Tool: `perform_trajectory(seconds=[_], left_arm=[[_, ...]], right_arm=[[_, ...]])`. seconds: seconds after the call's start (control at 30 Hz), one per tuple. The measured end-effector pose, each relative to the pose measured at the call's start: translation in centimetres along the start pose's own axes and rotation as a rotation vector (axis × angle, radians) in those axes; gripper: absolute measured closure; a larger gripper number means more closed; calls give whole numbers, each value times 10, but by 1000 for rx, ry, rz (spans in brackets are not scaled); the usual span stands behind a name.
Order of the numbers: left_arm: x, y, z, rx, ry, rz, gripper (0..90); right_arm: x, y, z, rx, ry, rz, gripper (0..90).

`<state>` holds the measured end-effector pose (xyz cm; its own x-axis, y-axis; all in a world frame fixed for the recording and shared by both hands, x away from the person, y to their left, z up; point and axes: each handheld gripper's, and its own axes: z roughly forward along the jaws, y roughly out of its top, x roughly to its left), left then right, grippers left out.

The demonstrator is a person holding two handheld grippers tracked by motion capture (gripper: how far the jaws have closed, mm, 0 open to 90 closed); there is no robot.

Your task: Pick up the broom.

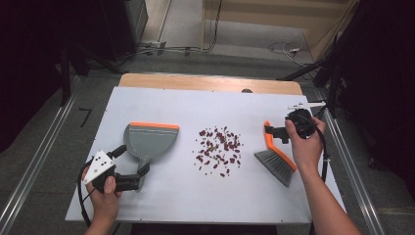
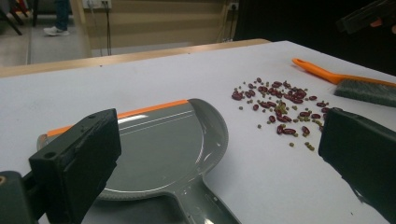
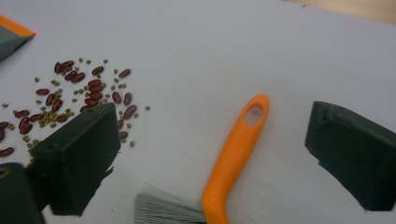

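A grey dustpan (image 1: 149, 138) with an orange lip lies left of centre on the white board. My left gripper (image 1: 130, 167) is open, its jaws either side of the dustpan's handle (image 2: 201, 203) without touching it. A loose scatter of red beans and small green beans (image 1: 219, 151) lies mid-board. To their right is a hand brush (image 1: 277, 161) with an orange handle (image 3: 239, 142) and grey bristles (image 3: 163, 209). My right gripper (image 1: 280, 133) hovers open just above that handle, one jaw on each side of it.
The white board (image 1: 195, 198) rests on a wooden table (image 1: 210, 82) with metal rails along both sides. Cables lie on the floor beyond. In the left gripper view the right gripper (image 2: 369, 14) shows at the top right corner.
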<state>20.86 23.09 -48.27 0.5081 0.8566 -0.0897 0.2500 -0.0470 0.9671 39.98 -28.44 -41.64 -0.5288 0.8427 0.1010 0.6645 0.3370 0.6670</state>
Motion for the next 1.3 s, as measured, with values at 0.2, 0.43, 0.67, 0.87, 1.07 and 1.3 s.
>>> perform_trajectory(seconds=[0.2,0.43,0.67,0.87,1.07,1.3], left_arm=[[0,-1,1,6,-7,-1,0],[2,-3,1,15,-7,-5,0],[0,-3,3,25,-10,-2,0],[-1,-3,3,25,-12,1,0],[-1,-3,3,20,-6,0,0],[-3,-3,5,22,-6,4,0]], right_arm=[[-3,1,29,171,-53,40,161],[-3,-9,45,306,-111,67,393],[5,-20,50,371,-138,78,495],[6,-29,51,359,-173,105,568],[11,-27,53,392,-211,114,599],[7,-22,55,421,-207,153,688]])
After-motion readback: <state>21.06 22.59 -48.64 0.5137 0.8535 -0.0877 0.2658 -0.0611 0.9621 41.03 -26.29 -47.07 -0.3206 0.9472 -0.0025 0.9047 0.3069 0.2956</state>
